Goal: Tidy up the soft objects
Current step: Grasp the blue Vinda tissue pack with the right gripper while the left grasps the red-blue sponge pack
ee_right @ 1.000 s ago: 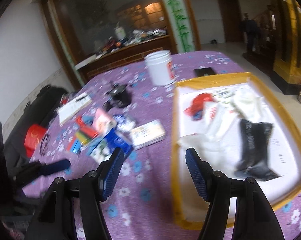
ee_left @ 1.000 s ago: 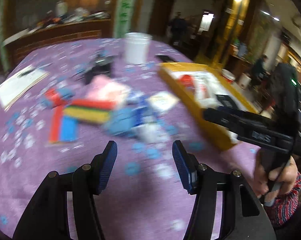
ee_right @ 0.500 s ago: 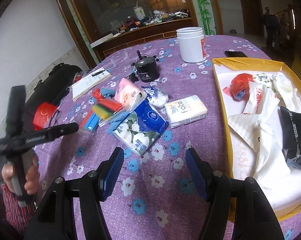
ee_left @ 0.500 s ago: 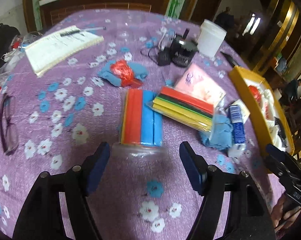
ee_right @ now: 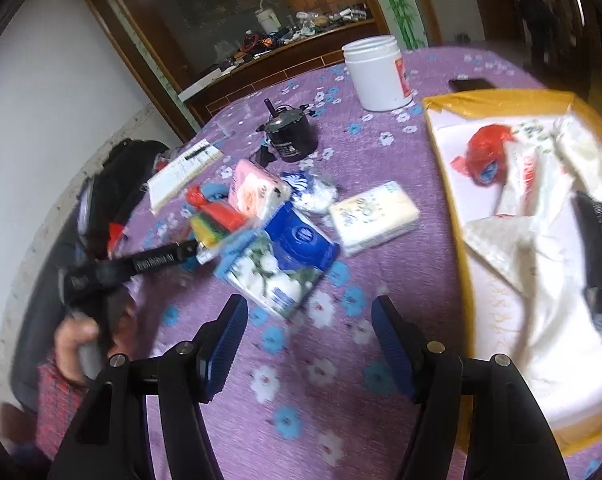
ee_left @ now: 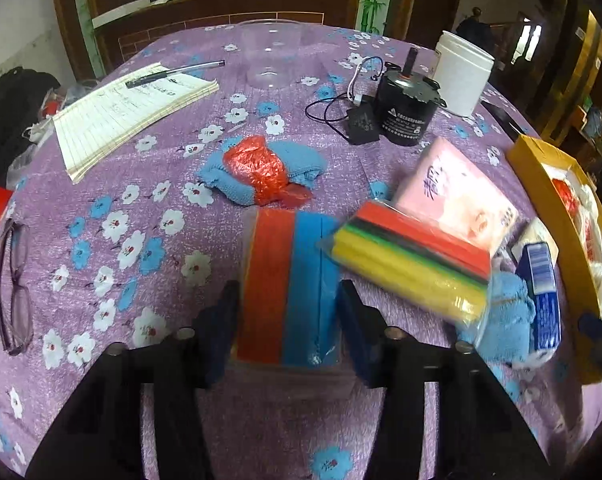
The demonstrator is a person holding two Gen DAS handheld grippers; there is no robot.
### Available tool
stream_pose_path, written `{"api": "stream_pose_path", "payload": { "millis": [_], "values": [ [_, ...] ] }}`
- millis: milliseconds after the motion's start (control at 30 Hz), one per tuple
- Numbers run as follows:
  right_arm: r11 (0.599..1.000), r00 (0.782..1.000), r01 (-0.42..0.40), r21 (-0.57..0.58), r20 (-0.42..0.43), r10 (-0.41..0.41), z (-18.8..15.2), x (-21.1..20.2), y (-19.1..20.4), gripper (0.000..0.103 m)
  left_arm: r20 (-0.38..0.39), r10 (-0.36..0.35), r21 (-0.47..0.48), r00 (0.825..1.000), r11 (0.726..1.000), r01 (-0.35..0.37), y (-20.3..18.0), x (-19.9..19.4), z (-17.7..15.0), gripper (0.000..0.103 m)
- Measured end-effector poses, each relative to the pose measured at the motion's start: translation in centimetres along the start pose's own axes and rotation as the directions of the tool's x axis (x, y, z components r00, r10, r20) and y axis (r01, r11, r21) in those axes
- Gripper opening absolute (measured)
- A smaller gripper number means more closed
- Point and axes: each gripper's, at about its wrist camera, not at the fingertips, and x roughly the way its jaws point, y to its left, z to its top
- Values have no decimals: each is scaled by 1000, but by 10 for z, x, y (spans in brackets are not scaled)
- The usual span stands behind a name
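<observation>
My left gripper [ee_left: 287, 312] is open with its blue pads on either side of a clear-wrapped pack of red and blue sponges [ee_left: 287, 280] lying on the purple flowered tablecloth [ee_left: 101, 240]. A second sponge pack, yellow, green and red [ee_left: 413, 256], lies just to its right. A blue cloth with a red plastic bag [ee_left: 261, 170] lies beyond. My right gripper [ee_right: 309, 340] is open and empty above the cloth, short of a blue tissue pack [ee_right: 285, 260]. A yellow-rimmed tray [ee_right: 453, 208] at the right holds white bags, a red bundle and a black item.
A pink tissue pack [ee_left: 457, 196], a black motor with cable [ee_left: 405, 112], a white jar [ee_left: 465, 76], a notebook with pen [ee_left: 129, 112] and glasses [ee_left: 13, 284] lie on the table. A cream tissue pack [ee_right: 373, 212] sits near the tray.
My left gripper has moved forward, so the red and blue sponge pack now lies between its pads. The right gripper has moved slightly closer to the table, still open.
</observation>
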Motion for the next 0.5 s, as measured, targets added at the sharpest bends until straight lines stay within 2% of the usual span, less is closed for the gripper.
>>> {"api": "stream_pose_path", "payload": {
  "millis": [200,333,433,500],
  "values": [
    [979,992,-100,180,-55,111,23,31,-11,78,7,-21,15,1000,1000,21,-2,-21,-22,45],
    [951,985,-93,293,-111,131,26,55,-23,78,5,-44,23,999,999,44,-6,-20,-29,45],
    [927,982,-122,355,-92,165,30,66,-30,81,14,-44,30,999,999,44,-9,-19,-28,45],
    [930,984,-118,348,-84,157,33,70,-27,79,21,-53,28,998,998,52,-8,-18,-28,45]
  ]
}}
